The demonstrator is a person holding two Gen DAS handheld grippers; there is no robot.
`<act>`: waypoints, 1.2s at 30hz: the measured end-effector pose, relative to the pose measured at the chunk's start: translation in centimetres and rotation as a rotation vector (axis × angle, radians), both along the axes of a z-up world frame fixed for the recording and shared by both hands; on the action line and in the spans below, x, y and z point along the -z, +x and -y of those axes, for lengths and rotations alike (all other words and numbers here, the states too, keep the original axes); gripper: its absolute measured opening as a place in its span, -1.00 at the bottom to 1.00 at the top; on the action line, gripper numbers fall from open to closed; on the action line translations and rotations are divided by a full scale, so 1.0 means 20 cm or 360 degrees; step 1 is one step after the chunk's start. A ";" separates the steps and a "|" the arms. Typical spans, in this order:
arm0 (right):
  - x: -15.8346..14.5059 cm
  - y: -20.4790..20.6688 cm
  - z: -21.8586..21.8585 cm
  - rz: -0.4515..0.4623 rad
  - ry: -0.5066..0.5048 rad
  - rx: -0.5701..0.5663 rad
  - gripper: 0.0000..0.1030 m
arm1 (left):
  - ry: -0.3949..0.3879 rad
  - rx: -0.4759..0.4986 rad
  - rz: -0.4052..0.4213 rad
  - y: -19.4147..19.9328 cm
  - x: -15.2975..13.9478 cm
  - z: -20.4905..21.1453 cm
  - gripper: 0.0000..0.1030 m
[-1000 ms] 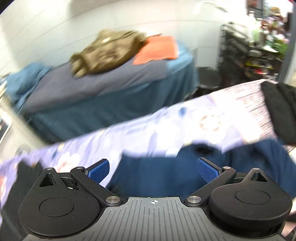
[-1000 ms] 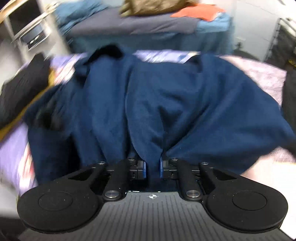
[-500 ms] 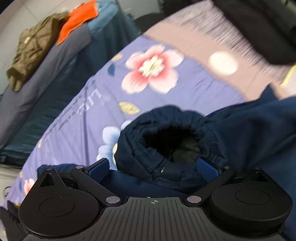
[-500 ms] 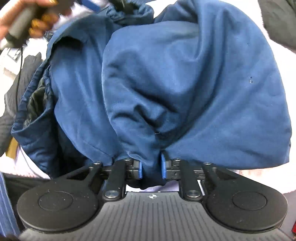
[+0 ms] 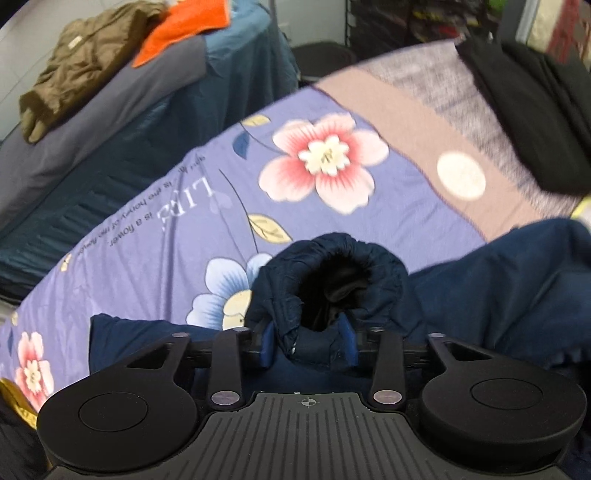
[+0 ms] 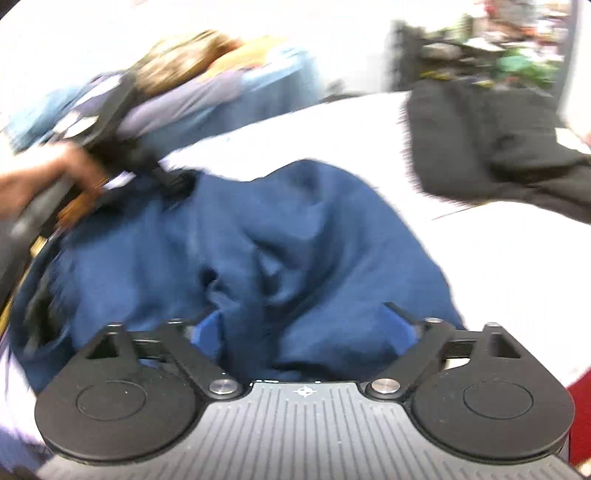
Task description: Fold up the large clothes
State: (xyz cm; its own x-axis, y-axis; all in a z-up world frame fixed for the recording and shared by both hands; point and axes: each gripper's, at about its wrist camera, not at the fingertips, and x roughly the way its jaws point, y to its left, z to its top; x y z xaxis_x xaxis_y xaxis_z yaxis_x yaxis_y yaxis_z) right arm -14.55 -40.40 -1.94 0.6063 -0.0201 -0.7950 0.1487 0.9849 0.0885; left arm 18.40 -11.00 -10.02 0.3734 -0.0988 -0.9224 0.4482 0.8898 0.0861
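Note:
A dark navy jacket (image 6: pixel 229 243) lies crumpled on the bed with the purple floral sheet (image 5: pixel 295 184). In the left wrist view my left gripper (image 5: pixel 308 345) is shut on the jacket's elastic sleeve cuff (image 5: pixel 332 273), whose dark opening faces the camera. In the blurred right wrist view my right gripper (image 6: pixel 303 328) is open, its blue pads spread wide over the jacket's bunched fabric. The hand holding the left gripper (image 6: pixel 40 181) shows at the left of that view.
Black clothes (image 5: pixel 532 110) lie on the bed's right side, also in the right wrist view (image 6: pixel 491 147). A second bed (image 5: pixel 122 122) behind carries an olive garment (image 5: pixel 81 62) and an orange cloth (image 5: pixel 188 26). Cluttered shelves (image 6: pixel 498 59) stand at the back right.
My left gripper has closed on the sleeve cuff it was straddling. My right gripper has opened and let go of the jacket fabric, and its view has swung upward.

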 end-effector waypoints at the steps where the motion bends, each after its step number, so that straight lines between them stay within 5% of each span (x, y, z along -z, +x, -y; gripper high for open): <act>1: 0.01 0.02 0.03 -0.0032 -0.0013 0.0043 0.92 | -0.0027 -0.0018 0.0008 0.00 -0.02 -0.01 0.58; 7: 0.17 0.10 0.05 -0.0268 0.0060 0.0160 0.94 | -0.0281 -0.0171 0.0080 -0.02 -0.24 -0.20 0.44; 8: 0.21 0.12 0.03 -0.0303 0.0075 0.0171 0.82 | -0.0328 -0.0200 0.0085 -0.02 -0.27 -0.24 0.43; 9: 0.23 0.12 0.03 -0.0316 0.0117 0.0161 0.64 | -0.0372 -0.0229 0.0097 -0.03 -0.32 -0.28 0.41; 11: 0.27 0.17 -0.05 -0.0317 0.0261 0.0082 -0.78 | -0.0429 -0.0259 0.0151 -0.06 -0.41 -0.35 0.27; 12: 0.27 0.17 -0.07 -0.0307 0.0295 0.0053 -0.76 | -0.0424 -0.0267 0.0228 -0.09 -0.47 -0.38 -0.42; 16: 0.11 0.20 -0.18 -0.0104 0.0148 -0.0163 -0.80 | -0.0297 -0.0329 0.0719 -0.19 -0.76 -0.54 -0.42; 18: 0.01 0.22 -0.18 0.0000 0.0174 -0.0203 -0.81 | -0.0387 -0.0381 0.0593 -0.15 -0.82 -0.64 -0.41; 20: -0.08 0.26 -0.19 0.0075 0.0213 -0.0221 -0.81 | -0.0470 -0.0493 0.0532 -0.14 -0.84 -0.72 -0.33; 21: -0.12 0.29 -0.18 0.0102 0.0255 -0.0223 -0.81 | -0.0462 -0.0513 0.0500 -0.14 -0.83 -0.73 0.20; 25: -0.21 0.32 -0.15 0.0109 0.0404 -0.0262 -0.81 | -0.0337 -0.0441 0.0467 -0.21 -0.72 -0.69 1.00; 32: -0.06 0.11 -0.27 -0.0318 0.0705 -0.0804 -0.81 | -0.0364 -0.0205 0.0207 -0.28 -0.51 -0.45 1.00; 34: 0.02 0.02 -0.36 -0.0538 0.0686 -0.1046 -0.82 | -0.0374 -0.0088 0.0173 -0.28 -0.47 -0.33 1.00; 36: 0.10 -0.03 -0.39 -0.0666 0.0579 -0.1054 -0.82 | -0.0348 0.0027 0.0138 -0.30 -0.40 -0.21 1.00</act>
State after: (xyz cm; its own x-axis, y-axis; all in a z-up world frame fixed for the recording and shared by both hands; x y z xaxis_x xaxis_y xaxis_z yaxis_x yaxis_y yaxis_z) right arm -15.07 -32.57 -3.99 0.0590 0.5330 -0.8440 -0.3553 0.8013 0.4813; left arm 12.46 -6.80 -2.00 0.4471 -0.2997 -0.8428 0.4624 0.8840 -0.0691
